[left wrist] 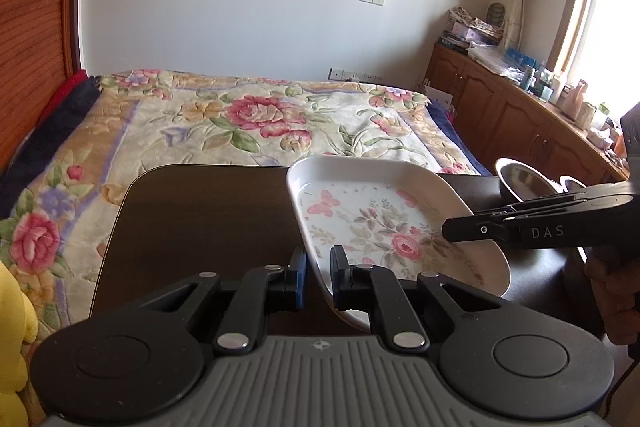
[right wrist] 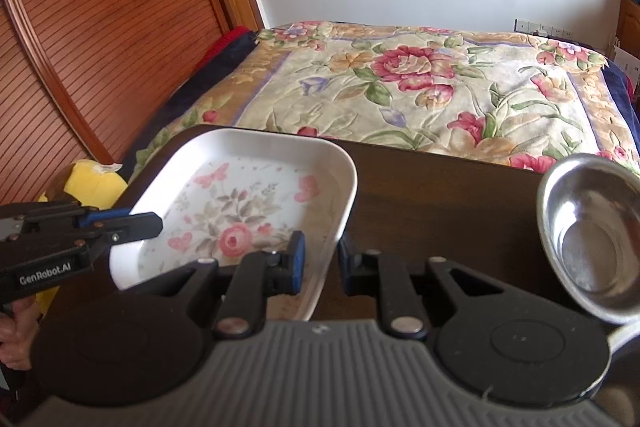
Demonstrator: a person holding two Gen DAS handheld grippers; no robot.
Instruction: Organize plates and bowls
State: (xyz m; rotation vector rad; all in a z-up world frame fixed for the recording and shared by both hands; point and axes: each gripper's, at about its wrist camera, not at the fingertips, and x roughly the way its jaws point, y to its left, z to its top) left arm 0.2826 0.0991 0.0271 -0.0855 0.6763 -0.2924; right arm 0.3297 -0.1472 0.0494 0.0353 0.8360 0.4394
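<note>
Item: one white rectangular dish with rounded corners and a printed rose-and-butterfly pattern (left wrist: 384,227), held tilted above a dark brown wooden table (left wrist: 208,211), its near edge raised clear of the tabletop.

Left gripper (left wrist: 319,277): black two-finger tongs with blue pads. The dish's left rim runs between the two fingers, one pad outside the wall, the other inside the basin. A gap shows on each side of the rim, so the jaws stand apart around it; whether the pads actually press the rim cannot be told.

Right gripper (right wrist: 320,261): same build. The dish's right rim passes between its fingers in like fashion, left pad over the patterned floor, right pad outside the wall, jaws parted around the rim; contact likewise uncertain. From the left view this gripper reaches in over the dish's right side.

Item: one round stainless-steel bowl (right wrist: 592,239), on the table to the right of the dish, well apart from it and just beside the right gripper's body.

Surroundings: a bed with a floral quilt (left wrist: 256,119) beyond the table; a yellow plush object (right wrist: 90,183) at the left.
</note>
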